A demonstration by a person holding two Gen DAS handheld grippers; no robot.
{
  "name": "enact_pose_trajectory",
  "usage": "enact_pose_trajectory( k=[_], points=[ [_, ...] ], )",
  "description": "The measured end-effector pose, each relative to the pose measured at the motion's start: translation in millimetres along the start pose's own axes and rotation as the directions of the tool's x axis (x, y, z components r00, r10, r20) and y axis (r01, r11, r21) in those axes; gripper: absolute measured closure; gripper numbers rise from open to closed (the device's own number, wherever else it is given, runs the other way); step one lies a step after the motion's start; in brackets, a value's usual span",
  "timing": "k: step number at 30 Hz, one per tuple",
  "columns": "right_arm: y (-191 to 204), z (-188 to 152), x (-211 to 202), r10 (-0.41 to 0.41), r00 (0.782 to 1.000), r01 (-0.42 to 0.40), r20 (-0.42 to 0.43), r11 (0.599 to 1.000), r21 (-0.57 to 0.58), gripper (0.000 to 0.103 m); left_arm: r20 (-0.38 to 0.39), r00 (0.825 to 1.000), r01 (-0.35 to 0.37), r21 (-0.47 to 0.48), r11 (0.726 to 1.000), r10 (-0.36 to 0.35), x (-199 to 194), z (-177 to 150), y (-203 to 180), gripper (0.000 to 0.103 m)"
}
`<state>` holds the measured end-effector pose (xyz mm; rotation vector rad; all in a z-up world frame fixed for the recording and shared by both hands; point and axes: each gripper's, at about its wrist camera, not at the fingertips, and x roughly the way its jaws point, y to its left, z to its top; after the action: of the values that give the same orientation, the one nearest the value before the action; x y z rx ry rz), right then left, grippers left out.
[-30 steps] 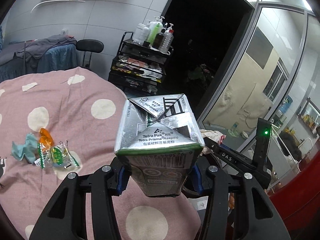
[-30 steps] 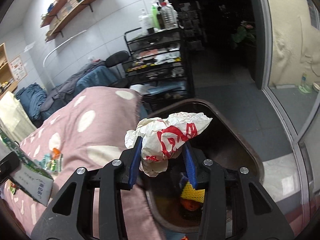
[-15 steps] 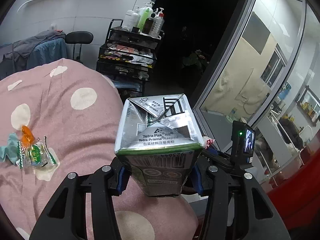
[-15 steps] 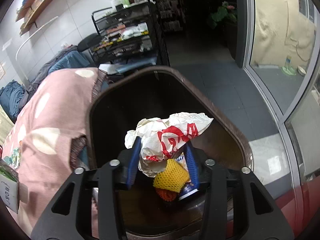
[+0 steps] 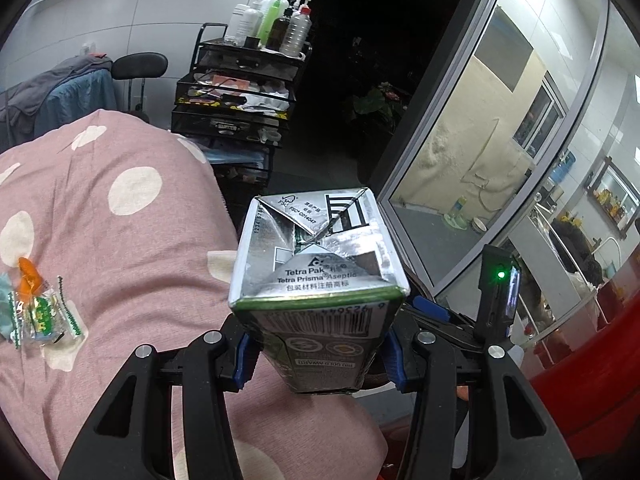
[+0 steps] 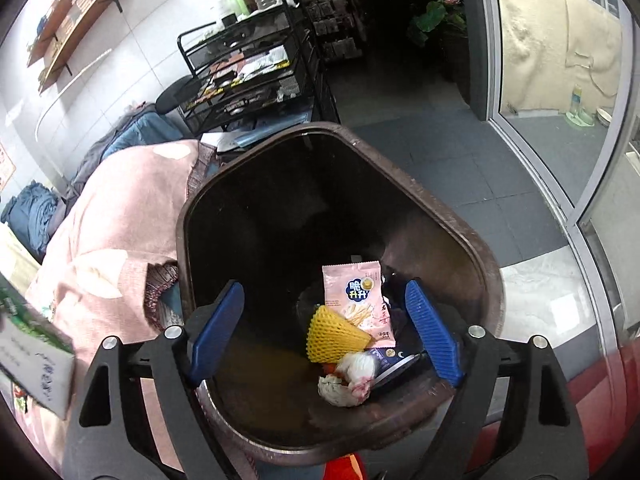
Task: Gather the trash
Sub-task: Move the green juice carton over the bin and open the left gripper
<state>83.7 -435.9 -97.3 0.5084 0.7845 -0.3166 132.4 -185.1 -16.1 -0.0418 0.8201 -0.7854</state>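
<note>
**Carton clamped in the left gripper, bin waiting below the right**

Carton (image 5: 316,280) sits pinched across its lower body between the blue pads (image 5: 242,354) of the left gripper (image 5: 316,356), its folded foil end facing away from the camera. It looks empty and light, stiff enough at the edges but likely to dent on its flat faces, so a hold across the narrow sides seems sound. It hangs above the edge of the pink spotted blanket (image 5: 120,248), where candy wrappers (image 5: 40,312) lie. The right gripper (image 6: 326,330) is spread wide and empty over the brown bin (image 6: 460,232), where a crumpled paper wad (image 6: 348,378) rests among other rubbish.
</note>
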Motion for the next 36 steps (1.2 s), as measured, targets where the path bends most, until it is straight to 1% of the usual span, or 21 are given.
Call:
enact_pose_trajectory(
  k=[7, 13, 20, 26, 29, 36],
  points=[
    [-9, 0, -20, -0.006, 0.999, 0.005, 0.045, 0.999, 0.039, 0.018, -0.036, 0.999, 0.025, 0.037, 0.999, -0.023, 20, 8, -17, 0.053],
    [-23, -1, -34, -0.027, 0.997, 0.021, 0.077, 0.996, 0.082, 0.018, -0.084, 0.996, 0.035, 0.057, 0.998, -0.030, 43, 13, -30, 0.053],
    [-36, 0, -42, -0.056, 0.994, 0.044, 0.098, 0.992, 0.122, 0.018, -0.143, 0.990, 0.013, 0.090, 0.996, 0.000, 70, 12, -40, 0.053],
    [-44, 1, -43, -0.063, 0.993, 0.050, 0.095, 0.990, 0.134, 0.017, -0.205, 0.978, 0.033, 0.060, 0.998, -0.019, 90, 15, -40, 0.053],
    [-44, 1, -43, -0.061, 0.994, 0.048, 0.095, 0.990, 0.131, 0.017, -0.223, 0.975, 0.034, 0.042, 0.999, -0.024, 97, 15, -40, 0.053],
    [-46, 0, -43, -0.064, 0.993, 0.051, 0.096, 0.990, 0.129, 0.017, -0.231, 0.973, 0.029, 0.036, 0.999, -0.020, 106, 17, -41, 0.053]
  ],
)
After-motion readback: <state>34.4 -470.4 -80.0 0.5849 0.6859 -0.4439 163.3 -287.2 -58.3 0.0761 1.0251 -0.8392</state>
